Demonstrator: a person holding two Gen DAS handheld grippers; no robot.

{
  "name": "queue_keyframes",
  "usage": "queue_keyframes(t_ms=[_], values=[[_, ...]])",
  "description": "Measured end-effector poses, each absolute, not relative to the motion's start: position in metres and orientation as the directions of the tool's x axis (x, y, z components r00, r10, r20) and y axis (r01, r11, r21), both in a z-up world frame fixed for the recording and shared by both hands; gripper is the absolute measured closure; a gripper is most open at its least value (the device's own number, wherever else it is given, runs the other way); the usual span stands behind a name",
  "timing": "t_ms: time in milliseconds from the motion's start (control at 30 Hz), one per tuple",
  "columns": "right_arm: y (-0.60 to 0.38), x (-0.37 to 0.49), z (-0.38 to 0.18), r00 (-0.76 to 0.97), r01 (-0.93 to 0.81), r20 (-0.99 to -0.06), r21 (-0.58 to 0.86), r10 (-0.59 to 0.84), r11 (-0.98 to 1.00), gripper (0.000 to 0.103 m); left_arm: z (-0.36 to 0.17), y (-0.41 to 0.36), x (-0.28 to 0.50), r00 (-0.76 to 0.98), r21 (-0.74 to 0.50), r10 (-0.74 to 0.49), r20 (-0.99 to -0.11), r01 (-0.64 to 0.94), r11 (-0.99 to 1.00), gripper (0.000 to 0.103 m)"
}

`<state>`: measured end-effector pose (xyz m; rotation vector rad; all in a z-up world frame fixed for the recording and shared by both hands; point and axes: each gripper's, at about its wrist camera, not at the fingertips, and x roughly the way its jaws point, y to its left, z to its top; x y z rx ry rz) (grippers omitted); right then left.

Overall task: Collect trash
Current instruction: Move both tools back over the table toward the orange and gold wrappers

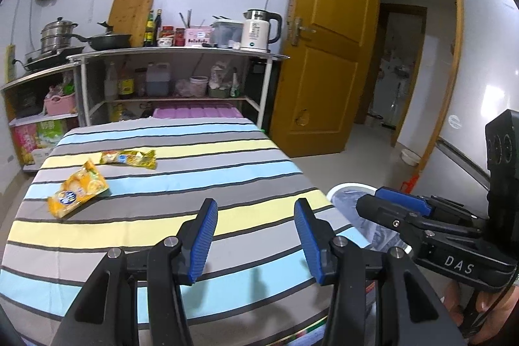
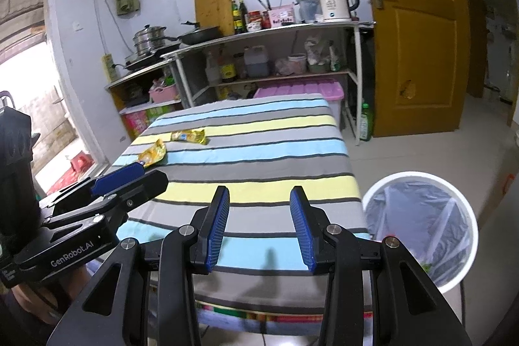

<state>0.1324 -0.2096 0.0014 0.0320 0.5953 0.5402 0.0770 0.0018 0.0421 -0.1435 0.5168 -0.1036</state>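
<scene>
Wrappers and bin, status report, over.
Left tool open, empty; right tool open, empty. Two yellow wrappers on the far table, untouched. Bin beside the table, lined. Nothing in the way.

A table under a striped cloth of grey, pale blue and yellow bands (image 1: 181,184) serves as the landmark. On its far left part lies an orange-yellow crinkled snack wrapper (image 1: 78,188), and just beyond it, apart, a second yellow foil wrapper (image 1: 129,158). The left gripper (image 1: 256,234), black with blue ribbed pads, hangs over the table's near edge, jaws apart and empty. Off the table's right edge stands a white round bin lined with clear plastic (image 1: 353,200); the right gripper (image 1: 382,200) reaches over it.
</scene>
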Motion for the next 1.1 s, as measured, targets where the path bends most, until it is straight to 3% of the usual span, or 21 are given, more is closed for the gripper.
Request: queue_keyframes(t_ms=[1100], values=[[-0.098, 0.186, -0.012, 0.558, -0.645, -0.563, 0.169, 0.610, 0.746, 0.058, 0.005, 0.168, 0.092, 0.828, -0.124, 0.154, -0.540, -0.259, 0.958, 0.054]])
